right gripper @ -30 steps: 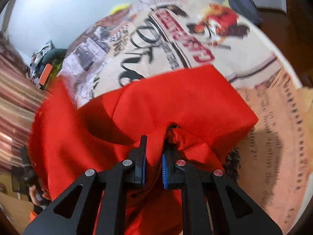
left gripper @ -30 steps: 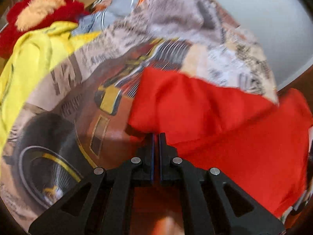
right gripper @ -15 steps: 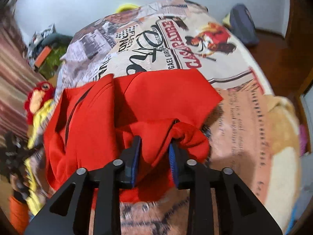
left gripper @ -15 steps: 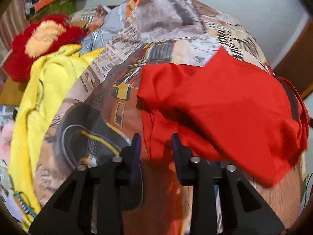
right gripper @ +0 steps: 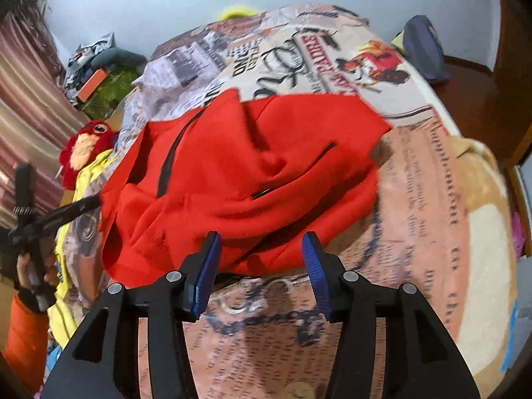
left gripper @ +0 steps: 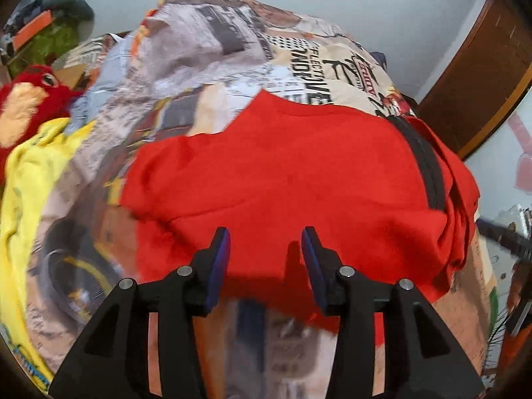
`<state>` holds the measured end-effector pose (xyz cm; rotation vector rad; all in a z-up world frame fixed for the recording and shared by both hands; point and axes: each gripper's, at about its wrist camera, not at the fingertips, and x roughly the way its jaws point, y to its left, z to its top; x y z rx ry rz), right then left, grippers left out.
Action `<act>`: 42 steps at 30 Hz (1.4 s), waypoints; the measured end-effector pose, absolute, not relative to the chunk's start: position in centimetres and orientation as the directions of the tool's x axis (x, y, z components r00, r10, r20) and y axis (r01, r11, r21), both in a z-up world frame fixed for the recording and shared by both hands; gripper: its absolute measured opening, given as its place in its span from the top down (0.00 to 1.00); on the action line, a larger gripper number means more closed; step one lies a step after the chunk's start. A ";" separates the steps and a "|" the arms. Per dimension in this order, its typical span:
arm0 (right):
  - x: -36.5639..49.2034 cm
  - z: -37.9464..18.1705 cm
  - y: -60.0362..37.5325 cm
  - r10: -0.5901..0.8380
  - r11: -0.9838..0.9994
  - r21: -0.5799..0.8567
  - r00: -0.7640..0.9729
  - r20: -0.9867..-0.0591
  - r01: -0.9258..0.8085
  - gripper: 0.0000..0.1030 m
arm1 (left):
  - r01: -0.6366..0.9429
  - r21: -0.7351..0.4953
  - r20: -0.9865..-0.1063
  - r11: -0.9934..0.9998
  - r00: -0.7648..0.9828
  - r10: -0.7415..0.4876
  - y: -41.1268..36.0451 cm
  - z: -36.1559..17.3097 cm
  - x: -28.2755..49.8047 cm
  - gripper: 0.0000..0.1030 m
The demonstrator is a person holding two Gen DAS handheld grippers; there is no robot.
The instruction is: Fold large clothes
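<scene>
A red zip-up garment (left gripper: 292, 173) lies folded over in a rumpled heap on the printed bedspread (left gripper: 239, 53); its black zipper runs along the right side. It also shows in the right wrist view (right gripper: 239, 179), zipper to the left. My left gripper (left gripper: 266, 249) is open and empty, raised just over the garment's near edge. My right gripper (right gripper: 259, 252) is open and empty, just short of the garment's near edge. The left gripper also shows at the left of the right wrist view (right gripper: 50, 216).
A yellow garment (left gripper: 30, 179) and a red plush toy (left gripper: 23, 106) lie at the bed's left side. A dark bag (right gripper: 425, 50) sits at the far right. A wooden door frame (left gripper: 482, 76) stands to the right.
Both grippers were shut on the red garment, then opened and let it drop. Both have pulled back and up, and the garment now lies on the bed.
</scene>
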<state>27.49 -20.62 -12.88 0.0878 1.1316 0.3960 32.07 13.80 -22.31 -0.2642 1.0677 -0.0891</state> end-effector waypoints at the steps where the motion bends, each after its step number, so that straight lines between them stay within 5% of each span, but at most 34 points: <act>1: 27.4 -13.2 -20.5 0.364 0.923 0.282 0.353 -0.862 -0.262 0.54 | -0.067 -0.274 -0.855 0.959 0.474 -0.211 13.7 -22.7 32.8 0.58; 10: 30.0 -15.8 -18.8 0.486 0.872 0.430 0.307 -0.819 -0.233 0.54 | -0.176 -0.291 -0.884 0.940 0.426 -0.194 14.2 -26.8 37.8 0.60; 14: 31.1 -15.3 -18.9 0.500 0.866 0.447 0.348 -0.793 -0.225 0.78 | -0.128 -0.245 -0.892 0.961 0.419 -0.171 13.7 -27.4 38.2 1.00; 18: 32.1 -13.7 -19.4 0.503 0.864 0.444 0.404 -0.764 -0.236 0.92 | -0.091 -0.251 -0.881 0.964 0.433 -0.189 14.1 -26.9 38.2 1.00; 26: 37.5 -11.6 -20.8 0.442 0.897 0.385 0.495 -0.748 -0.219 0.94 | -0.140 -0.166 -0.869 0.976 0.489 -0.078 17.6 -24.5 39.4 1.00; 29: 40.0 -12.3 -21.9 0.360 0.931 0.330 0.519 -0.775 -0.153 0.94 | -0.142 -0.223 -0.860 0.965 0.495 -0.126 19.1 -24.1 39.4 1.00; 32: 41.1 -13.1 -22.9 0.312 0.947 0.300 0.528 -0.790 -0.112 0.94 | -0.074 -0.243 -0.857 0.967 0.483 -0.178 18.8 -23.7 38.8 0.91; 35: 41.5 -14.2 -23.7 0.230 0.971 0.230 0.536 -0.813 -0.068 0.94 | -0.004 -0.239 -0.876 0.971 0.432 -0.214 17.0 -24.0 38.5 0.46; 42: 40.9 -16.1 -25.6 0.254 0.960 0.277 0.484 -0.837 -0.026 0.94 | 0.030 -0.284 -0.907 0.958 0.315 -0.279 13.2 -27.8 40.3 0.42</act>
